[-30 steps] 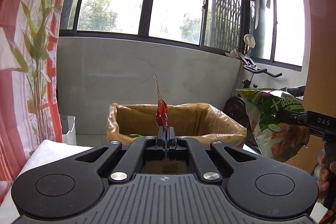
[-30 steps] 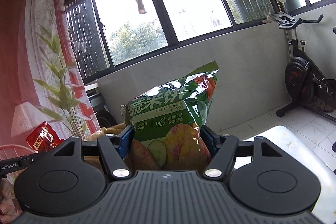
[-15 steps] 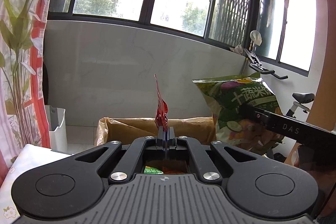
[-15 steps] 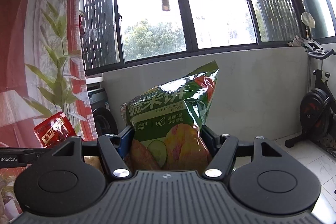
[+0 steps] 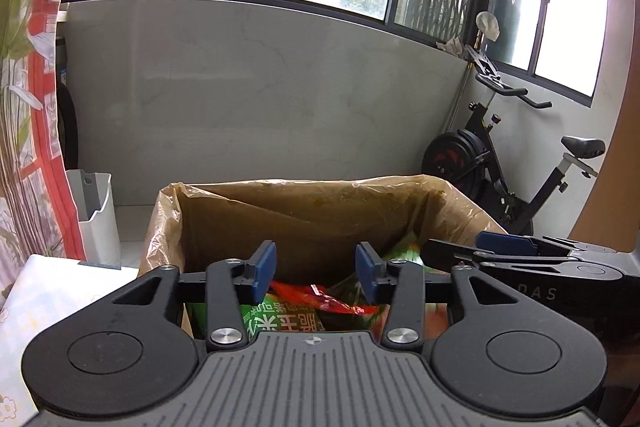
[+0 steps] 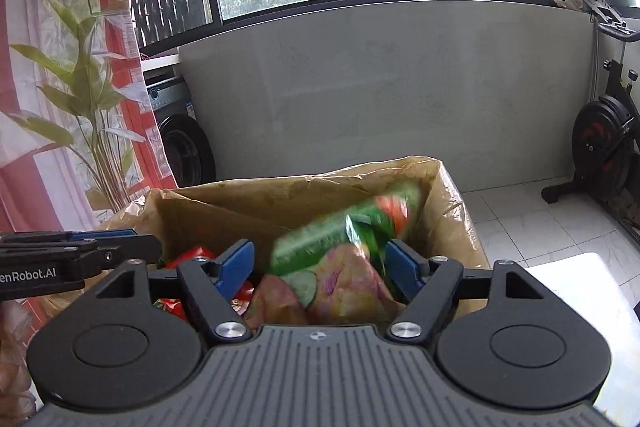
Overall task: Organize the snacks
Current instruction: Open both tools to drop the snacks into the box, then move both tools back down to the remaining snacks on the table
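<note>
Both claws hang over the lined cardboard box [image 5: 312, 211] and both are opening. Left claw [image 5: 316, 269] has nothing between its blue pads; the red packet [image 5: 320, 301] lies down in the box below it, on other snack bags. Right claw [image 6: 320, 265] is spreading wide too, and the green chip bag [image 6: 348, 239], blurred and tilted toward 2 o'clock, sits loose between its pads over the box

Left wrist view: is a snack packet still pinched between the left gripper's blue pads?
No: the left gripper has its jaws opening with nothing between them, and the red packet lies below in the lined box.
</note>
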